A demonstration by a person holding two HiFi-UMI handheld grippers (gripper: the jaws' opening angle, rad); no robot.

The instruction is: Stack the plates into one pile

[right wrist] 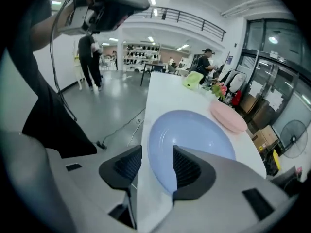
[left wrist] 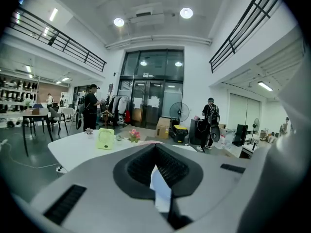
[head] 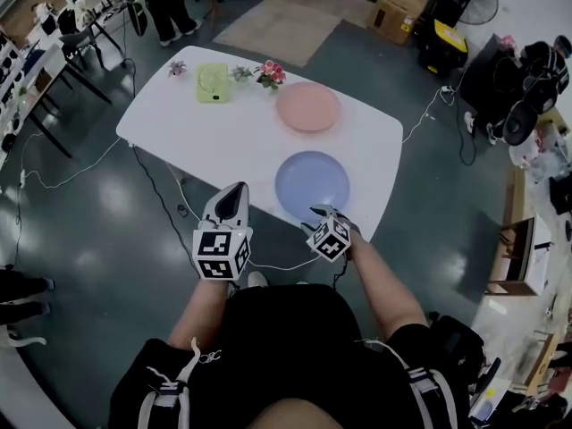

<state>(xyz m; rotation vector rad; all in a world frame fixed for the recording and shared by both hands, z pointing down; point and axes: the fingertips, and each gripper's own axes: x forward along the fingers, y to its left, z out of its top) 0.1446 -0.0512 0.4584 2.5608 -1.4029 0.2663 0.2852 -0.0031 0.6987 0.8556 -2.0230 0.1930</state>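
Note:
On the white table (head: 223, 141) a blue plate (head: 311, 181) lies near the front edge, and a pink plate (head: 307, 107) lies beyond it. My right gripper (head: 320, 213) is at the blue plate's near rim. In the right gripper view its jaws (right wrist: 158, 164) stand open, with the table's edge and the blue plate's (right wrist: 189, 140) rim in the gap and neither pad pressing on them. The pink plate (right wrist: 228, 118) shows further along. My left gripper (head: 234, 195) hovers off the table's front edge, left of the blue plate, shut (left wrist: 155, 147) and holding nothing.
A green desk fan (head: 213, 84) and small pots of flowers (head: 271, 72) stand along the table's far edge. Cables run over the floor (head: 71, 172) to the left. A cardboard box (head: 399, 9), standing fans and people are further off.

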